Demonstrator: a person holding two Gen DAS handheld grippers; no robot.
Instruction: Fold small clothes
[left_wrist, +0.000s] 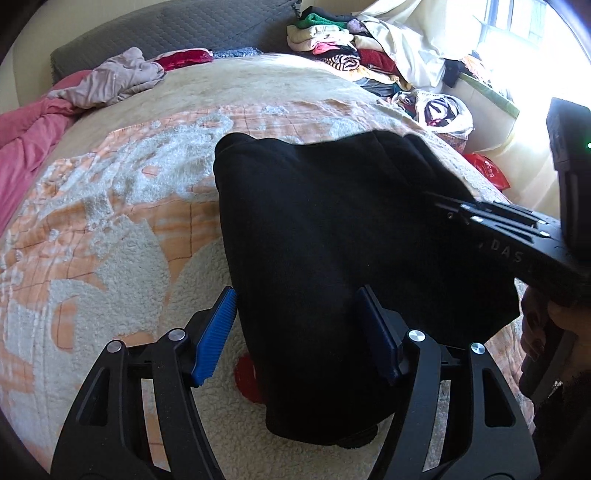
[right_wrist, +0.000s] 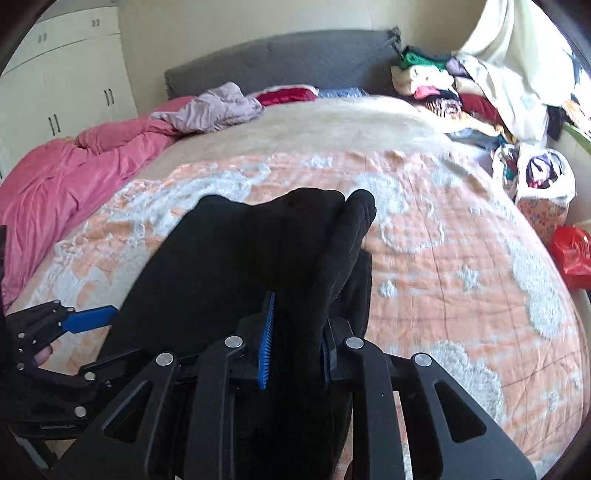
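Black garment (left_wrist: 332, 229) on the fleece blanket (left_wrist: 122, 206)
Right gripper (right_wrist: 295, 339) pinches a fold of it — left gripper (left_wrist: 299, 332) spread wide, pads astride the cloth, not pressing.

Premises: a bedroom in a private home. A bed (right_wrist: 424, 229) covered by an orange-and-white fleece blanket (right_wrist: 443, 258) lies directly beneath and ahead of the tool. Beyond it stands a grey padded headboard (right_wrist: 280, 55). A pink duvet (right_wrist: 74, 173) is bunched to the tool's left, with cream wardrobe doors (right_wrist: 62, 74) behind it. To the right, unsorted clothing is heaped (right_wrist: 443, 88) beside a bright window (left_wrist: 517, 33).
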